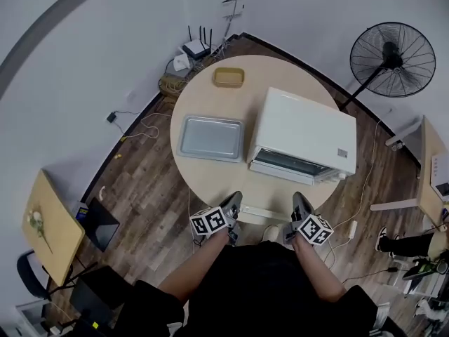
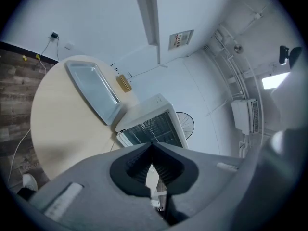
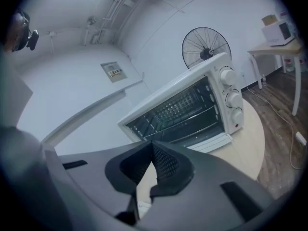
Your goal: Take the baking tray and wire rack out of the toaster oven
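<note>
I see the baking tray (image 1: 210,137) out on the counter (image 1: 210,181), the wire rack (image 3: 185,105) seemingly still in the toaster oven (image 1: 303,128); left gripper (image 1: 234,198) and right gripper (image 1: 299,198) fingers together, empty

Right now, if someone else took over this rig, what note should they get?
Left gripper: jaws shut, nothing held, near the table's front edge.
Right gripper: jaws shut, nothing held, pointing at the toaster oven.
Baking tray: out, lying flat on the table to the left of the oven.
Wire rack: inside the oven.
Done: tray removed.
Left: take out the rack and set it on the table.
</note>
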`<state>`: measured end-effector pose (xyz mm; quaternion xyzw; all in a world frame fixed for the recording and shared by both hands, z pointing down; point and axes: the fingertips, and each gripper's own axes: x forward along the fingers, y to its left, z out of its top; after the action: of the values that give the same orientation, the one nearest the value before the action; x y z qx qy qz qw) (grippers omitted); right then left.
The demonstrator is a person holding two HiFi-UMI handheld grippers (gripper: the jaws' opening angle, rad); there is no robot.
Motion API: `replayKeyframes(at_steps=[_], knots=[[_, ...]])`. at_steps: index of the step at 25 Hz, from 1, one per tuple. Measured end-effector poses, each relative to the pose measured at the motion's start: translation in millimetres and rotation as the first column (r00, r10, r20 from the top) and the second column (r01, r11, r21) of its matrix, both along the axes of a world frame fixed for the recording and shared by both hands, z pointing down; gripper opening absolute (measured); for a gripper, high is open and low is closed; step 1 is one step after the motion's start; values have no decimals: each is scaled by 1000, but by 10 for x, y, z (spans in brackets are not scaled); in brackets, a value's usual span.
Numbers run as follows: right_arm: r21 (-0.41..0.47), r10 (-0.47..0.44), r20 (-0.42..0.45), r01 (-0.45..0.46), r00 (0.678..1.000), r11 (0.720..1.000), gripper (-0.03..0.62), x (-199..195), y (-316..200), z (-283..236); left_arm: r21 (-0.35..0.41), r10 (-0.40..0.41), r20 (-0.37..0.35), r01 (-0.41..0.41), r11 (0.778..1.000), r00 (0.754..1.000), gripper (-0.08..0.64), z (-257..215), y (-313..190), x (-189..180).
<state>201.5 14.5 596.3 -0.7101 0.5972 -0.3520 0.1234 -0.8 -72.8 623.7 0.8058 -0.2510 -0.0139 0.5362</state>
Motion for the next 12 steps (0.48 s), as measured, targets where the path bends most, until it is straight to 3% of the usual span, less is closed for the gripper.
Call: replayKeyframes(at_steps=[8,12], knots=[[29,87,97,-91,991,995,2,943,250,96,41,-74,7,74,996,997,21,-64,-144,809],[83,44,158,-58,986,995,15,1248,73,167,-40,-206,-44,204,978,978,21,19,-244,1023]])
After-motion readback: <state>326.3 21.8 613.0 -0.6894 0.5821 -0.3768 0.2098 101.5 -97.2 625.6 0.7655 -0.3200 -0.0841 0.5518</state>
